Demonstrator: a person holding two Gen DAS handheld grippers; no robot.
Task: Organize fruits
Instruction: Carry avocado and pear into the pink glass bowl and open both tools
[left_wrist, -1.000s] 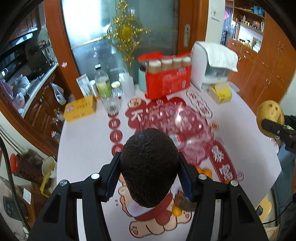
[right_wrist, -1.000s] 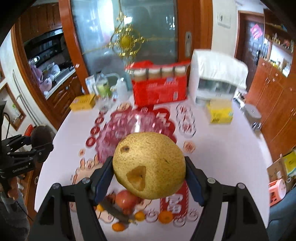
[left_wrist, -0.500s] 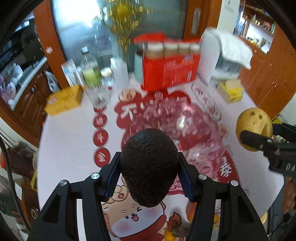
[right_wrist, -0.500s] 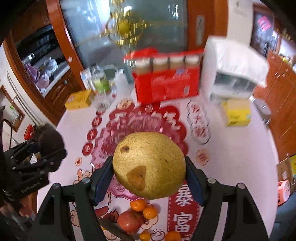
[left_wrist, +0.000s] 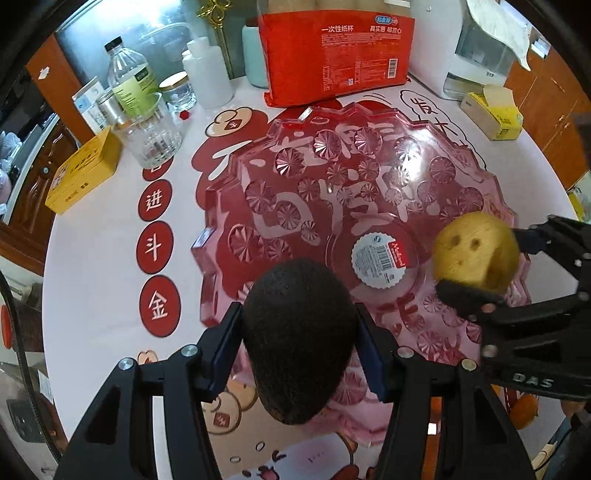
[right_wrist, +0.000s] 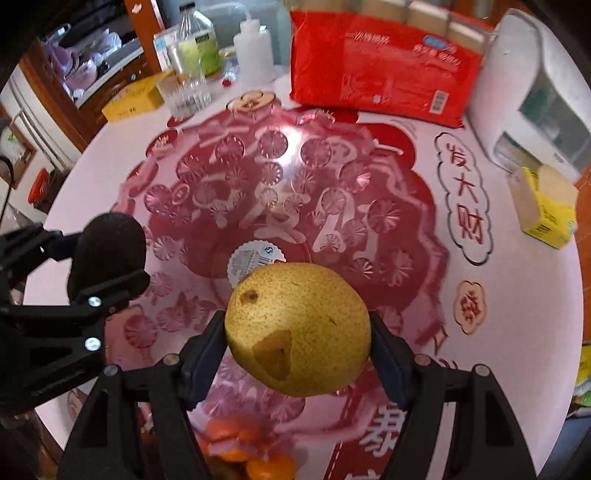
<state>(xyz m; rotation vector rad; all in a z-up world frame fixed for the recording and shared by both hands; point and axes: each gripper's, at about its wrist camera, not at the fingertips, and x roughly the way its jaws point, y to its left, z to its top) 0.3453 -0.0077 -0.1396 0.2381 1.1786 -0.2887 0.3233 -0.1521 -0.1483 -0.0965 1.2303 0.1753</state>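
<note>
the dark, rough-skinned avocado (left_wrist: 297, 339) sits pinched in the left claw (left_wrist: 298, 345), whose jaws are opening, above the pink cut-glass fruit tray (left_wrist: 236, 199). beside it, the right claw (right_wrist: 297, 343) clamps a speckled yellow pear (right_wrist: 297, 328) over the same tray on the worktop (left_wrist: 92, 266).

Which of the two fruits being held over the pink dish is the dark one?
The avocado, clamped in the left gripper. Its skin is near black and rough, while the pear in the right gripper is yellow and speckled.

dark avocado (left_wrist: 298, 339), yellow pear (right_wrist: 297, 328), over pink tray (left_wrist: 236, 206)
</note>
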